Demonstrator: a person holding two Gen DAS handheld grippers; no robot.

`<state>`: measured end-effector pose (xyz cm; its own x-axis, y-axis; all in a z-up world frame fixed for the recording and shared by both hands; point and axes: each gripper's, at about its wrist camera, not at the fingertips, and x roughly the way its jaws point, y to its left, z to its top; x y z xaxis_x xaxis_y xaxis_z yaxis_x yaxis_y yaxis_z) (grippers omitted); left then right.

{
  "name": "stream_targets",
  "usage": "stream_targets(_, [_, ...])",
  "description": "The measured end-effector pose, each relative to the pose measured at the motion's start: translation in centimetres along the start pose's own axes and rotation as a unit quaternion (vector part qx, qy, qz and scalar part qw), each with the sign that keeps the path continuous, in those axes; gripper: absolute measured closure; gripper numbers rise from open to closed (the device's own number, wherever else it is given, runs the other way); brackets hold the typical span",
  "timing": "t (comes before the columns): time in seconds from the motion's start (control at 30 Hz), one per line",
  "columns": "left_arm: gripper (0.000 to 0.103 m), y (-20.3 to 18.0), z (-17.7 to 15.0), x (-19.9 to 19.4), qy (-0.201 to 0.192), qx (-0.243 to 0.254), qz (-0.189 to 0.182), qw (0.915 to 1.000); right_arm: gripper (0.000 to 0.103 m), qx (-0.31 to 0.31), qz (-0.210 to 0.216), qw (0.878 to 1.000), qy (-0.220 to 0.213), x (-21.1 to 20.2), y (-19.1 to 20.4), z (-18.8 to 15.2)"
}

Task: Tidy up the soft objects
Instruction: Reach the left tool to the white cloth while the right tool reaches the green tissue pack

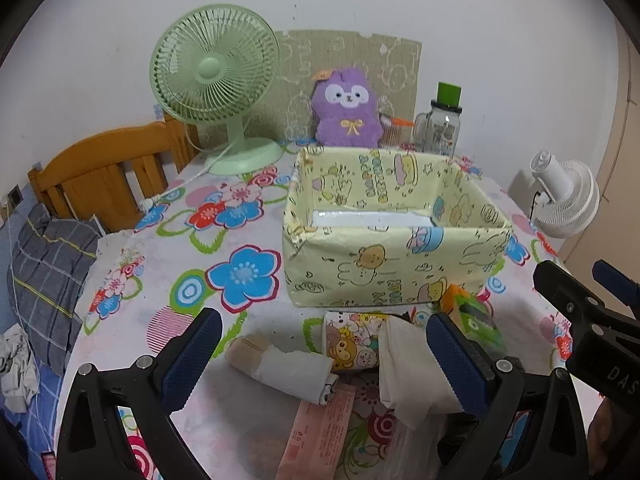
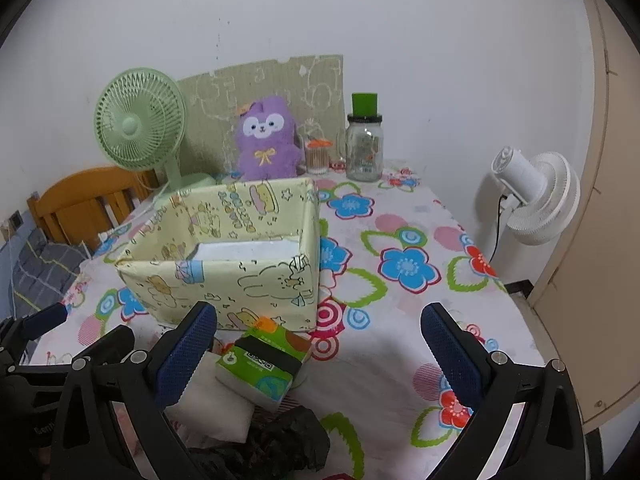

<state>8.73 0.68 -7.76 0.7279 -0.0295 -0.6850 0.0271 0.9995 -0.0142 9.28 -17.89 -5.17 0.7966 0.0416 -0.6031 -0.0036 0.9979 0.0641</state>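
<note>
Barely begun | yellow box [image 1: 396, 276] holding nothing visible | tissue pack [image 2: 262, 364], cartoon pouch [image 1: 352, 346], white tissues [image 1: 408, 372], rolled bandage [image 1: 280, 364] all lying before box on table [image 2: 400, 344] | left gripper [image 1: 320, 360], right gripper [image 2: 320, 360] both spread apart, gripping nothing

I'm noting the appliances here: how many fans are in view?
2. A green fan stands at the table's back left, beside the purple plush. A white fan sits off the table's right edge. Others may be out of view.
</note>
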Motion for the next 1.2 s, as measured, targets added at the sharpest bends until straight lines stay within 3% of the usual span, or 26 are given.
stream_targets(0.93, [0.0,-1.4,-1.1,5.8,0.068,0.031,0.0,0.9972,0.001,0.01,0.033,0.992,0.121,8.4,1.4,-2.1])
stream_targets(1.13, [0.0,-1.6,-1.2,6.0,0.072,0.033,-0.001,0.9969,0.014,0.023,0.056,0.988,0.142,9.2,1.4,-2.5])
stream_targets(1.2, [0.0,-1.7,-1.2,6.0,0.072,0.035,0.0,0.9968,0.023,0.03,0.068,0.986,0.15,9.4,1.4,-2.5])
